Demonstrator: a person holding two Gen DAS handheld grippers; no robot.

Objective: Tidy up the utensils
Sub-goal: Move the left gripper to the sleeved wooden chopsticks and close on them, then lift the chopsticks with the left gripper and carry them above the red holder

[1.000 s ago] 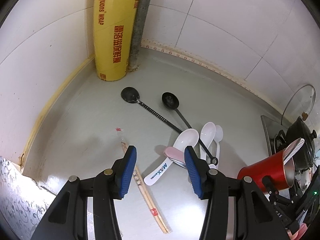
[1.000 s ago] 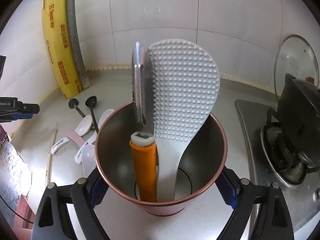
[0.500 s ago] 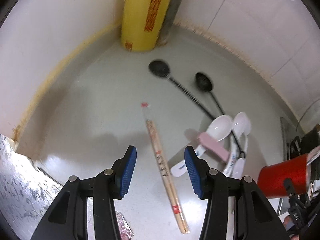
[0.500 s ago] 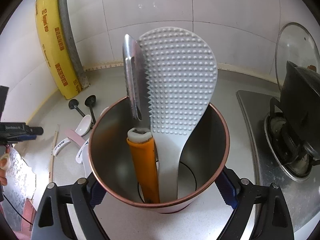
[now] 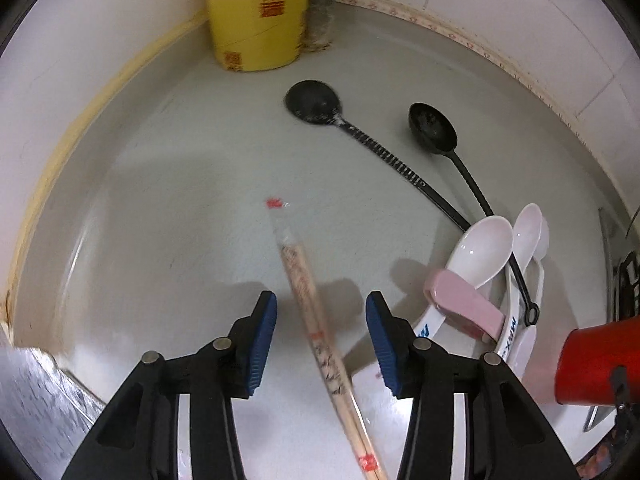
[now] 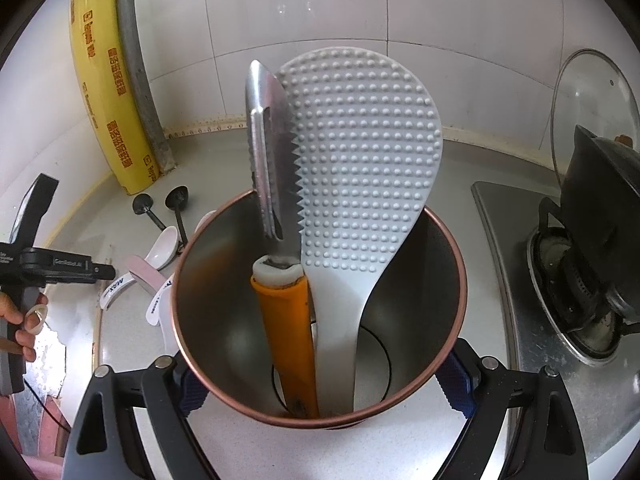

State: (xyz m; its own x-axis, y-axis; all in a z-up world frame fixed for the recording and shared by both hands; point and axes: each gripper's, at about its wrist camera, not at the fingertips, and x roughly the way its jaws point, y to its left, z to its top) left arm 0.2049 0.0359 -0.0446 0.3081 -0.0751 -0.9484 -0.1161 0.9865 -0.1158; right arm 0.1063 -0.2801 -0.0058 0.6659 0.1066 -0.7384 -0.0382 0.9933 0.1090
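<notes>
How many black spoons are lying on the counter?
2. One black long-handled spoon lies nearest the yellow wrap roll; the other black spoon lies to its right. Their handles run down toward the white spoons. More could hide behind the red holder.

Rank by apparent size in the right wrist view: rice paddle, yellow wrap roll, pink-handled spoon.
1. rice paddle, though it sits nearest the camera
2. yellow wrap roll, farther off, so real size is unsure
3. pink-handled spoon, partly hidden

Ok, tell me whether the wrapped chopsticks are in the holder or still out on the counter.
Out. The wrapped chopsticks lie flat on the counter between the open left gripper pads, ungripped; the holder contains only a peeler and rice paddle.
</notes>
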